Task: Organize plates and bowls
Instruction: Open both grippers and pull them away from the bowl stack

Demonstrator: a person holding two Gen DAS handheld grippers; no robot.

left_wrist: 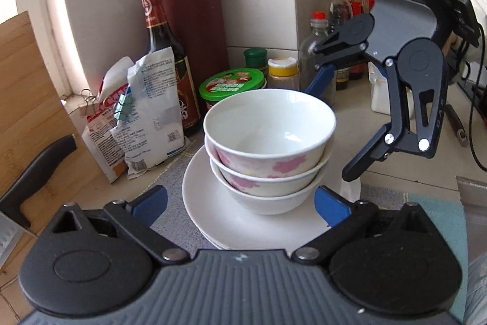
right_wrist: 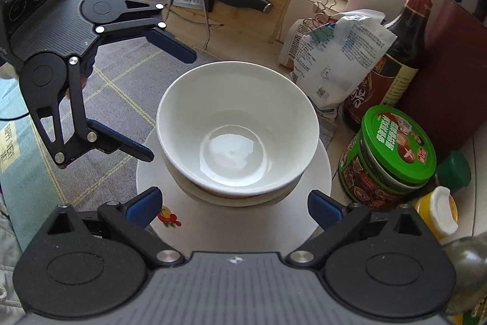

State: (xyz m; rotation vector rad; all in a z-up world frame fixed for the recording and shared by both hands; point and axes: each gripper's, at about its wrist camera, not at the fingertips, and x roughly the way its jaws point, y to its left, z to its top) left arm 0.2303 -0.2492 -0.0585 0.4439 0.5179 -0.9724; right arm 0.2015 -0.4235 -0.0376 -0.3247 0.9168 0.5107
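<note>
Three nested white bowls [left_wrist: 269,142] with pink flower prints stand on a stack of white plates [left_wrist: 213,203] on a grey checked mat. My left gripper [left_wrist: 240,203] is open, its blue-padded fingers wide apart on either side of the plates' near edge and touching nothing. My right gripper [left_wrist: 334,127] hangs open at the bowls' right, clear of them. In the right wrist view the top bowl [right_wrist: 237,118] lies empty below, the plate [right_wrist: 274,221] carries a small fruit print, my right gripper [right_wrist: 234,204] is open, and my left gripper [right_wrist: 164,104] stands open at the left.
Behind the bowls are a dark sauce bottle [left_wrist: 164,51], a red knife block [left_wrist: 197,29], clipped food bags [left_wrist: 143,118], a green-lidded tin [left_wrist: 231,84] and small jars. A bamboo cutting board [left_wrist: 27,111] with a knife [left_wrist: 36,172] leans at the left. More bottles [left_wrist: 341,8] crowd the back right.
</note>
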